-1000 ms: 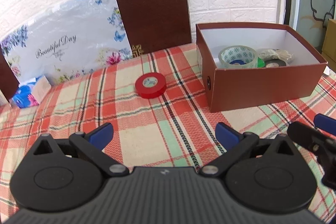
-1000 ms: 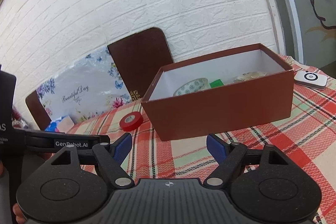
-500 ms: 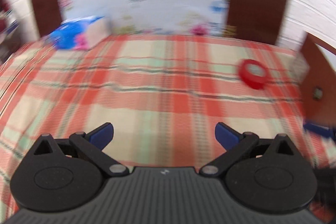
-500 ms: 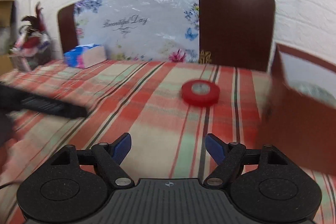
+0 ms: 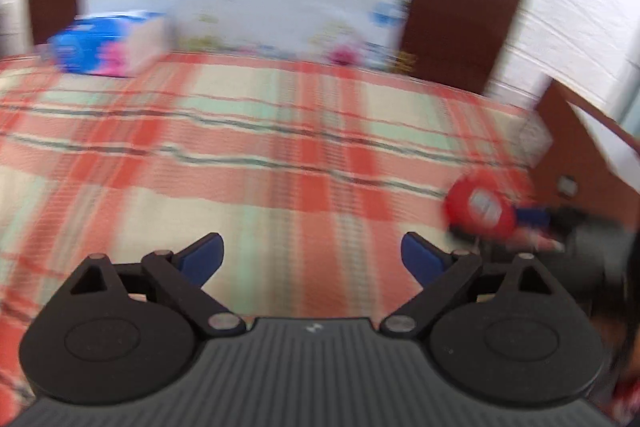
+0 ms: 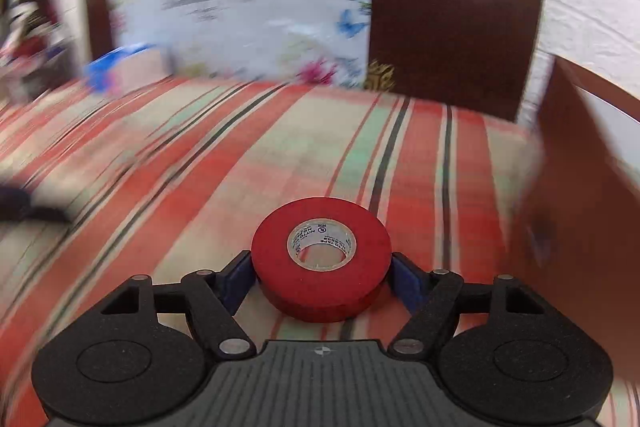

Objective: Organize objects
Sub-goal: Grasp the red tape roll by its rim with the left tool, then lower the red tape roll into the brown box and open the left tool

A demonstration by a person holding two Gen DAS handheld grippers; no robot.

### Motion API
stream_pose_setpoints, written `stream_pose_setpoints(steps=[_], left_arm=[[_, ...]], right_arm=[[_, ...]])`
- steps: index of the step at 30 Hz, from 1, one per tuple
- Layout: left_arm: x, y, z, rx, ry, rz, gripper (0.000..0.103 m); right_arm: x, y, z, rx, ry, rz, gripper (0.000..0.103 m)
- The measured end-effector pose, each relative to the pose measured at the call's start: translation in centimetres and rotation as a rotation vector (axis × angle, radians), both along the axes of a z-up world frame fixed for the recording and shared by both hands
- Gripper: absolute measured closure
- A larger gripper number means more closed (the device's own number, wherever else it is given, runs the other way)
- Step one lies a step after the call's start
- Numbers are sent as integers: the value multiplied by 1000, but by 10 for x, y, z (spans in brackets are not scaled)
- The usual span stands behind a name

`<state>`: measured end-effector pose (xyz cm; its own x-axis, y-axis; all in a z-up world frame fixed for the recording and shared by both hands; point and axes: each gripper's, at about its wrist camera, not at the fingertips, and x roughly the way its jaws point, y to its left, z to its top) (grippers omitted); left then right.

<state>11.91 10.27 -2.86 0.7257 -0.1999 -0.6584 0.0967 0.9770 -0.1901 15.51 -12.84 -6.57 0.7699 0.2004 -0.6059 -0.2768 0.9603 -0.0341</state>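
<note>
Brown box (image 6: 580, 187) contents are out of sight; right gripper (image 6: 322, 277) pinches red tape roll (image 6: 322, 259), left gripper (image 5: 312, 259) spread wide.

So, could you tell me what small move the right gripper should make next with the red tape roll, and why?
Probably close the right gripper on the red tape roll. The roll lies flat on the plaid tablecloth, already between the blue fingers, one on each side, though a firm grip cannot be confirmed. Once held, it could be lifted toward the brown box at the right.
</note>
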Motion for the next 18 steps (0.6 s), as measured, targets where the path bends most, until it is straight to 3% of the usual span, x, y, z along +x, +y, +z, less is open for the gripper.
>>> stream_pose_setpoints(steps=[4,7,9,12,14,15,17,18], left_arm=[[-9,-51,0,-53,47,-196,13],[-20,-94,0,-77,80,-352,13],[-28,-121,2,-70,92,-434,13],[-40,-148,1,-2,98,-479,14],[-42,-159,-4,45,136,-485,23],[-41,-163,-9,66,163,-482,28],[-38,-160,-13,35,185,-476,31],[-35,-158,-12,7,205,-477,44]], right_arm=[[-86,-22,0,-10,-1,-49,31],[-119,-37,3,-26,-16,-98,30],[-129,-43,4,-39,-32,-120,20],[-131,-45,2,-30,-30,-119,23],[-130,-44,0,-30,-28,-107,26],[-130,-44,-1,-24,-29,-96,33],[-131,-41,-2,-29,-36,-77,34],[-131,-41,-2,-29,-41,-74,34]])
